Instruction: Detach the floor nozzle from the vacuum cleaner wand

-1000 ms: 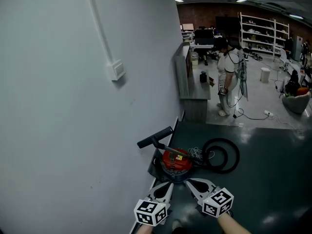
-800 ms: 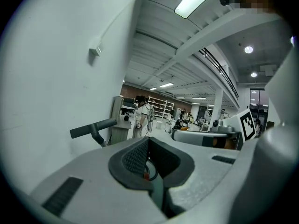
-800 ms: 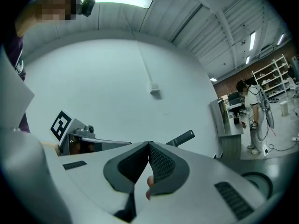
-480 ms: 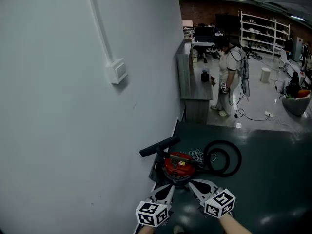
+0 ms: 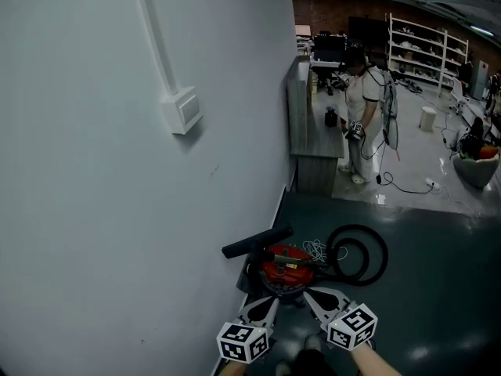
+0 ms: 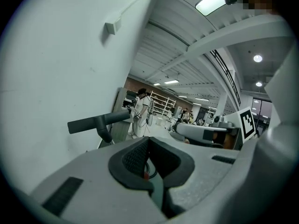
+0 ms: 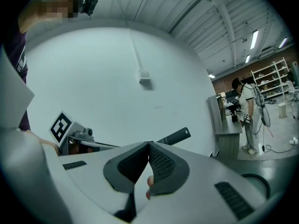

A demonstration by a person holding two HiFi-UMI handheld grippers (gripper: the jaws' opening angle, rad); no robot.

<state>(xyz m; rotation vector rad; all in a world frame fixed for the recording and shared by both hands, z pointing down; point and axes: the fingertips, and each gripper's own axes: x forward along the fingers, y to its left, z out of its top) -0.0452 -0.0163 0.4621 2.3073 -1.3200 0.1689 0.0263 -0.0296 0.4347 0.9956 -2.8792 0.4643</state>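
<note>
A red canister vacuum [image 5: 286, 266] sits on the dark floor beside the wall. Its black floor nozzle [image 5: 257, 242] sticks out at the top end of the wand, raised and pointing left toward the wall. The nozzle also shows as a dark bar in the left gripper view [image 6: 98, 121] and in the right gripper view [image 7: 175, 136]. My left gripper [image 5: 272, 297] and right gripper [image 5: 305, 293] hover side by side just short of the vacuum. Both are shut with nothing between the pads, and neither touches the vacuum.
A coiled black hose [image 5: 358, 252] and a loose white cord [image 5: 316, 249] lie right of the vacuum. The grey wall [image 5: 117, 210] runs along the left. A person [image 5: 366, 116] stands by a grey counter [image 5: 309, 128] farther back; shelves [image 5: 427, 49] stand behind.
Both grippers and the view have shifted forward along the wall toward the vacuum, jaws staying shut. The person in the background has turned and stepped slightly.
</note>
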